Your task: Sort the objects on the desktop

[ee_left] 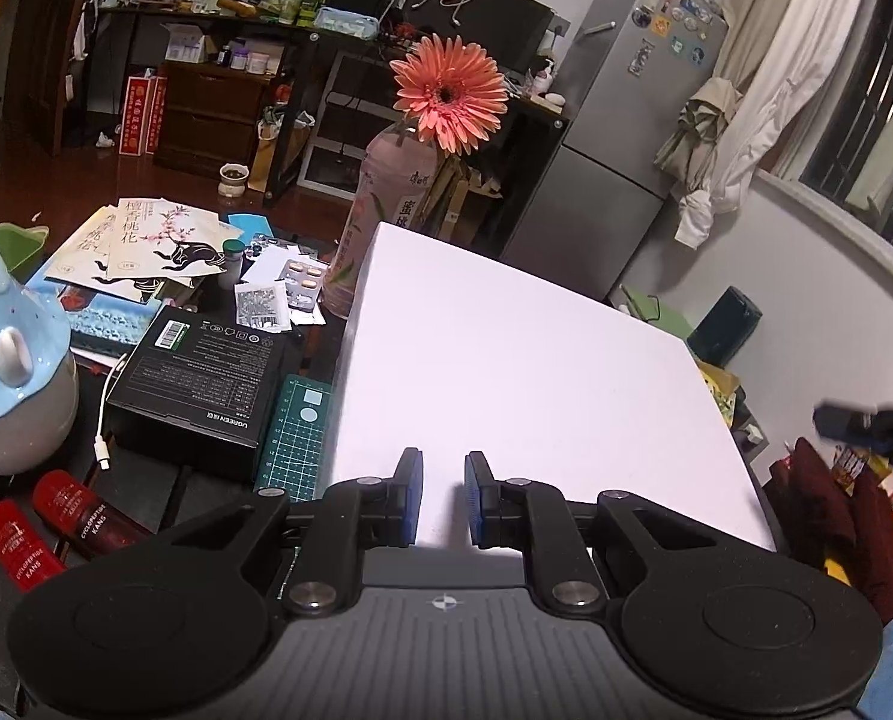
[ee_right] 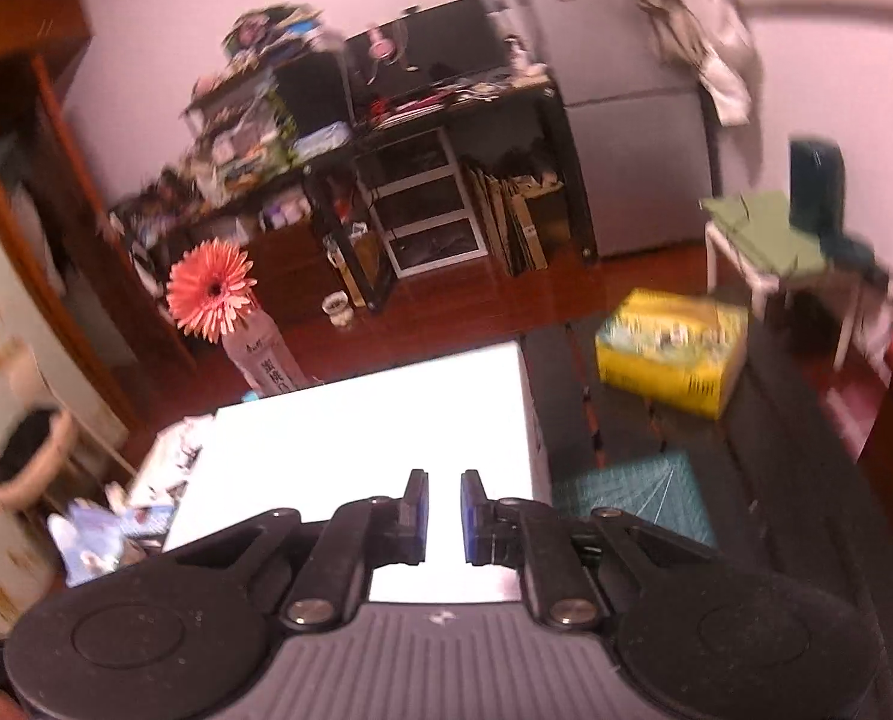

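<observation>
We hold both grippers, left (ee_left: 443, 495) and right (ee_right: 444, 516), narrow and empty over the white box (ee_left: 524, 372), clutter lying nearer the left.

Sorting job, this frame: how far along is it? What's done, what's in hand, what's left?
Done: nothing visibly sorted; the white box top is bare. In hand: nothing; the left claw and right claw both sit shut and empty over that box. Left: the clutter beside it, such as the black carton, pill blister packs, paper packets and red tubes.
</observation>
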`<state>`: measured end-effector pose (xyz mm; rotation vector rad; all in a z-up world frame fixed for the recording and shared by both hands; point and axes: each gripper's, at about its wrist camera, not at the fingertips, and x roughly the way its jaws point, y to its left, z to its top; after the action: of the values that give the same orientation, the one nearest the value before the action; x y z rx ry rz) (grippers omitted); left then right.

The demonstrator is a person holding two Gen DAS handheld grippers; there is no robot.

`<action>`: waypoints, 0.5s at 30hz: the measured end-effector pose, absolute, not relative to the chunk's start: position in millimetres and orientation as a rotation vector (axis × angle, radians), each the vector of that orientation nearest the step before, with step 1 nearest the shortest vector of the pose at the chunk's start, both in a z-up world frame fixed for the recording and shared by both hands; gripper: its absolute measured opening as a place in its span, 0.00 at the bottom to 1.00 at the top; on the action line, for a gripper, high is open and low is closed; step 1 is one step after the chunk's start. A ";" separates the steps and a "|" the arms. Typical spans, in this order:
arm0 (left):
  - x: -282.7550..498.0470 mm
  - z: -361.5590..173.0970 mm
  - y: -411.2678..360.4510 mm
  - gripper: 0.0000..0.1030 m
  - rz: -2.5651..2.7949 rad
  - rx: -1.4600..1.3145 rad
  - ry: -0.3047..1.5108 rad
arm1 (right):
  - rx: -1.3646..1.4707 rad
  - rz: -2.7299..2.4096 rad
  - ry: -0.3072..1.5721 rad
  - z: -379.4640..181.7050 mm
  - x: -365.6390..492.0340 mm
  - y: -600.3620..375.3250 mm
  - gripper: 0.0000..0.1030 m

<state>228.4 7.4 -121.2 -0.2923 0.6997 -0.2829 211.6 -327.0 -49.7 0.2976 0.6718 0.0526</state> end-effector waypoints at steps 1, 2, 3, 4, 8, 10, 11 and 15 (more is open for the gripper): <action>228.6 -121.1 7.8 0.15 -0.284 -0.294 0.702 | 0.269 0.046 0.678 -44.6 216.1 -322.8 0.10; 228.8 -120.9 8.1 0.15 -0.284 -0.296 0.704 | 0.244 0.038 0.685 -40.5 220.8 -318.5 0.10; 229.0 -121.2 8.9 0.15 -0.285 -0.301 0.706 | 0.217 0.028 0.694 -36.6 225.9 -313.7 0.11; 229.7 -121.3 10.1 0.15 -0.288 -0.306 0.708 | 0.190 0.020 0.702 -33.4 230.8 -308.9 0.11; 231.2 -122.1 14.0 0.15 -0.298 -0.333 0.715 | 0.127 -0.001 0.723 -33.2 254.7 -297.7 0.12; 231.6 -122.1 14.1 0.15 -0.300 -0.333 0.716 | 0.124 -0.025 0.737 -36.0 268.3 -296.5 0.12; 231.6 -122.0 13.7 0.15 -0.300 -0.330 0.717 | 0.125 -0.034 0.743 -37.2 274.3 -296.0 0.12; 231.8 -121.3 12.3 0.15 -0.301 -0.316 0.718 | 0.105 -0.057 0.755 -42.6 294.2 -294.1 0.11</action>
<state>231.8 12.3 -121.3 -0.3163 0.7182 -0.3009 294.2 -294.1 -42.6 0.1055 0.7552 -0.0573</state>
